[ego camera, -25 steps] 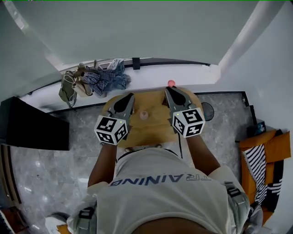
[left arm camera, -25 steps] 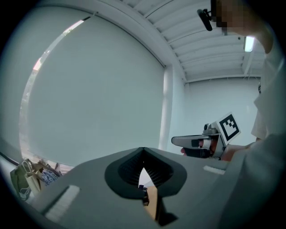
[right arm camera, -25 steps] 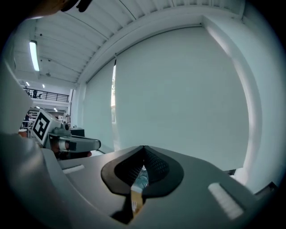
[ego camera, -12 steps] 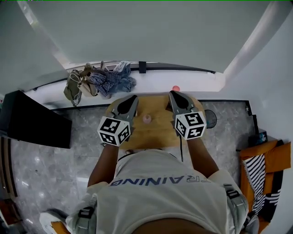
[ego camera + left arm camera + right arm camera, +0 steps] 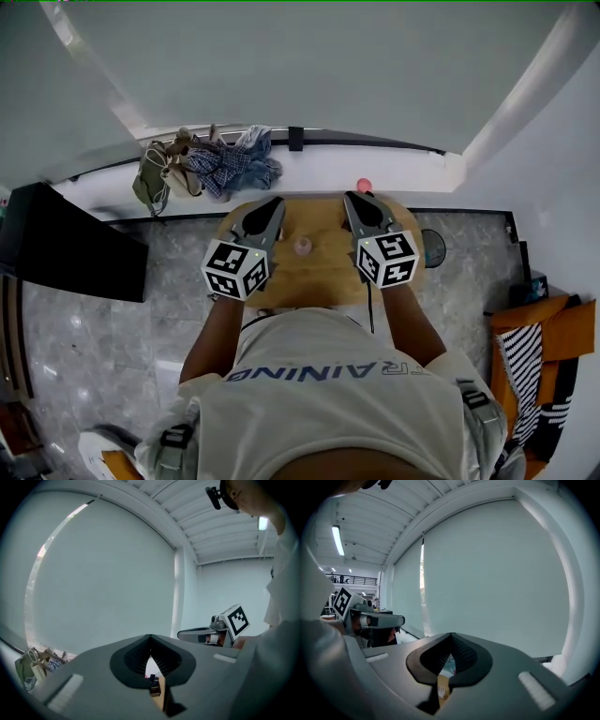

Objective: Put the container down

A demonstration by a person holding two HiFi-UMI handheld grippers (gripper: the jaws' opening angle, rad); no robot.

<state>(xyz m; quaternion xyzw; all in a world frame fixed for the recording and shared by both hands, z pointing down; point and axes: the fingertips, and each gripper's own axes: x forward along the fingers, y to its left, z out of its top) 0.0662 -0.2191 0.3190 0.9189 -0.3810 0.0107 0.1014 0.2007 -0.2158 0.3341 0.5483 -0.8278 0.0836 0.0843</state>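
A small pale pink container [image 5: 303, 246] stands on the round wooden table [image 5: 314, 277], in the head view between my two grippers and apart from both. My left gripper [image 5: 274, 202] hovers over the table's left side, jaws shut with nothing in them. My right gripper [image 5: 352, 197] is over the right side, also shut and empty. In the left gripper view the left gripper [image 5: 150, 637] has its jaws meeting at the tip, and the right gripper's marker cube [image 5: 236, 619] shows beyond. In the right gripper view the right gripper [image 5: 451, 635] is closed too.
A heap of clothes and a bag [image 5: 211, 164] lies on the white ledge behind the table, with a small pink ball [image 5: 364, 185] further right. A black box [image 5: 66, 253] stands on the floor to the left, an orange chair with striped cloth [image 5: 544, 328] to the right.
The head view has shifted, so the table and grippers sit a little lower in the picture. Both grippers keep their stand over the table, still shut.
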